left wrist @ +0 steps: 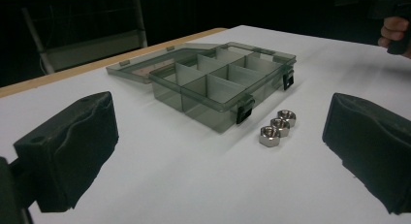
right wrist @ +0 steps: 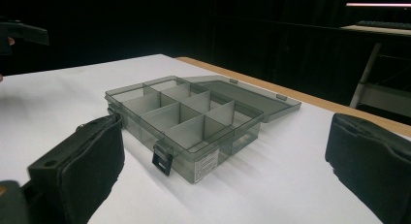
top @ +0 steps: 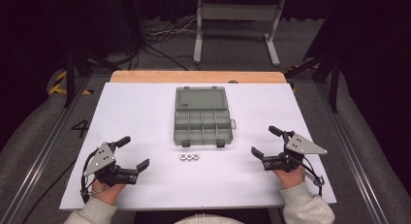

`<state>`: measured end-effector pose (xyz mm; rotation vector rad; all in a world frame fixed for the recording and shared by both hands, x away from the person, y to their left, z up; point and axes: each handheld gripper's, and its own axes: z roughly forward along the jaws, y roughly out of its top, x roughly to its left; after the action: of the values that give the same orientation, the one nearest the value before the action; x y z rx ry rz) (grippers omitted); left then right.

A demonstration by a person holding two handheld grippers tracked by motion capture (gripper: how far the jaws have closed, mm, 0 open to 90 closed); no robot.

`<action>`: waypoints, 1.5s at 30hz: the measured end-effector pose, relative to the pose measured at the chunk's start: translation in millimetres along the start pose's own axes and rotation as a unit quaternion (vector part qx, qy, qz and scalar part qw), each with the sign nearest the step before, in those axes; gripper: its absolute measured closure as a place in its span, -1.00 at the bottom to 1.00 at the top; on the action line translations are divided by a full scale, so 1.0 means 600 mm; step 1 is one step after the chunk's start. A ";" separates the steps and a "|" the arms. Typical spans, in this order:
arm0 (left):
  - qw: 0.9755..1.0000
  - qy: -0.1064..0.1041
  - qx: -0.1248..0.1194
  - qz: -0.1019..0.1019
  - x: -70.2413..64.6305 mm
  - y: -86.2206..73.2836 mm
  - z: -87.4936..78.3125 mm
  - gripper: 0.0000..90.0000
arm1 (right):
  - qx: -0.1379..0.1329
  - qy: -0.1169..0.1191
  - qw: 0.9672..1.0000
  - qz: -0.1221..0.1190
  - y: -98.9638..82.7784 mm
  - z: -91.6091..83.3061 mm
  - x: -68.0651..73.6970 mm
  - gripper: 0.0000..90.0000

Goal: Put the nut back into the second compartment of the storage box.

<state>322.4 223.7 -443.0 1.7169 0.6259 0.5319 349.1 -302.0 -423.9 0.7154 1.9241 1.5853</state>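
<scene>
A smoky grey plastic organiser box (top: 202, 123) lies open in the middle of the white table, its lid folded back flat and its several compartments empty (left wrist: 220, 83) (right wrist: 184, 120). Three steel hex nuts (top: 190, 156) sit in a row just in front of the box (left wrist: 277, 128). My left gripper (top: 134, 154) rests at the near left, open, with nothing between its black pads (left wrist: 72, 151). At the near right my right gripper (top: 265, 142) is open too, its pads (right wrist: 82, 170) wide apart and empty, pointing toward the box.
The white sheet (top: 145, 112) covers a wooden table (top: 194, 77) whose far edge shows bare. Beyond it stand a white metal frame (top: 237, 20) and loose cables (top: 160, 40) on the floor. Dark rails run along both sides.
</scene>
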 end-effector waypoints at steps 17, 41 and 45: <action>1.000 -0.006 0.008 0.007 -0.003 0.002 0.004 -0.99 | 0.007 0.017 1.000 0.019 0.014 0.024 0.009 -0.99; 1.000 -0.004 0.012 0.005 -0.002 0.001 0.004 -0.99 | 0.010 0.141 0.990 -0.010 0.096 0.148 0.079 -0.99; 1.000 -0.003 0.015 0.006 -0.003 0.002 0.004 -0.99 | 0.068 0.166 0.983 -0.044 0.118 0.167 0.087 -0.95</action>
<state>323.0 220.6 -442.6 1.7505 0.6217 0.5282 386.1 -184.0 -374.5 0.4292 2.2887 1.6089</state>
